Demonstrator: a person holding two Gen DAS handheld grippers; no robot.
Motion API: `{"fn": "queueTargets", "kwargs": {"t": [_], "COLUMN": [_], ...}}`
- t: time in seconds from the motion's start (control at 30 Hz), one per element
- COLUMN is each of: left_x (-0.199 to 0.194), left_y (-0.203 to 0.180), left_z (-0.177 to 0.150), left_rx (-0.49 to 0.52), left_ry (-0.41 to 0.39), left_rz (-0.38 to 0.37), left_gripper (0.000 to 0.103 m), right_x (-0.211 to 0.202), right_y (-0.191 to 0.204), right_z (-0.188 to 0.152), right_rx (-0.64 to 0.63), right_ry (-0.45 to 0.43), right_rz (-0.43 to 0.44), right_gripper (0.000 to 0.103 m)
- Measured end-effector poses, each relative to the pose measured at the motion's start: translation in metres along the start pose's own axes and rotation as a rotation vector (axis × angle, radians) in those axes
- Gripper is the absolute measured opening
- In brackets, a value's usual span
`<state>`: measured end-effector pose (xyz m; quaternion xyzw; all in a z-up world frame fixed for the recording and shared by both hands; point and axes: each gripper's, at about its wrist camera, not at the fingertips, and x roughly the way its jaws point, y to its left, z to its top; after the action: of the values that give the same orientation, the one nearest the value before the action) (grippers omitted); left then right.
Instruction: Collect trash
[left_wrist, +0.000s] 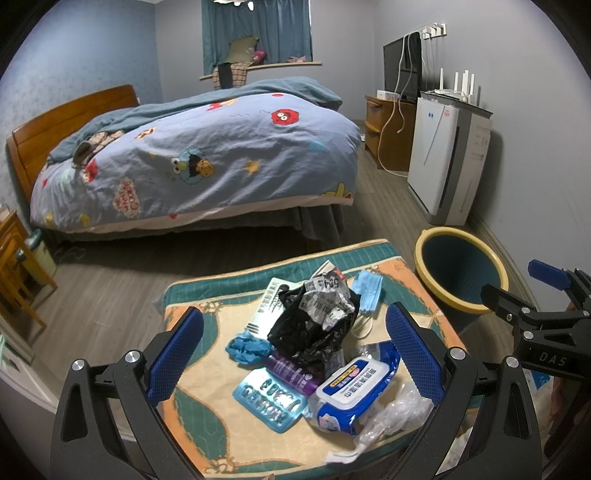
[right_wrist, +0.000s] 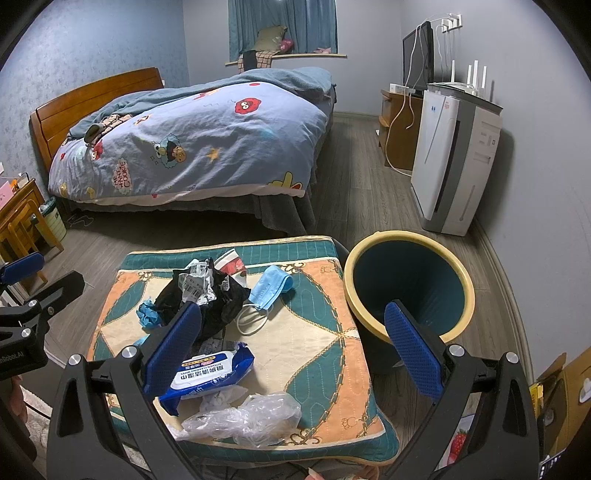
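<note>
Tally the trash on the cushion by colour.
Blue: 5, face mask, glove, wipes pack, blister tray, wrapper
Black: 1, bag
Clear: 1, plastic bag
Purple: 1, tube
White: 1, booklet
Total: 9

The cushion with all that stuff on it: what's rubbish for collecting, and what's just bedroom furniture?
Job: face mask, black bag, wipes pack, clear plastic wrap, blue glove, bin.

Lying about: bed, air purifier, monitor.

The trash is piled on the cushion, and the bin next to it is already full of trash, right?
Not quite. The trash is piled on the cushion, but the bin beside it looks empty; the right wrist view looks into it and shows only its bare dark inside.
</note>
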<state>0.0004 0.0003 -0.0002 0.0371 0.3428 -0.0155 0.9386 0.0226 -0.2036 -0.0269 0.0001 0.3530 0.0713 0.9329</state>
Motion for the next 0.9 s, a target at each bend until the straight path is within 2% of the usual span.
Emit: {"fn": "queueTargets", "kwargs": {"t": [0.9], "left_x": [0.0], "left_y": [0.0001], "left_z": [0.0], "left_rx": [0.0], "left_ry": [0.001], "left_rz": [0.0], "left_gripper": [0.098], "right_x": [-0.0005], "right_y": [-0.0009], "right_z": [-0.0009], "right_rx": [0.0], "right_ry": [0.004], "right_rz": [-0.001], "right_gripper": [0.098]}}
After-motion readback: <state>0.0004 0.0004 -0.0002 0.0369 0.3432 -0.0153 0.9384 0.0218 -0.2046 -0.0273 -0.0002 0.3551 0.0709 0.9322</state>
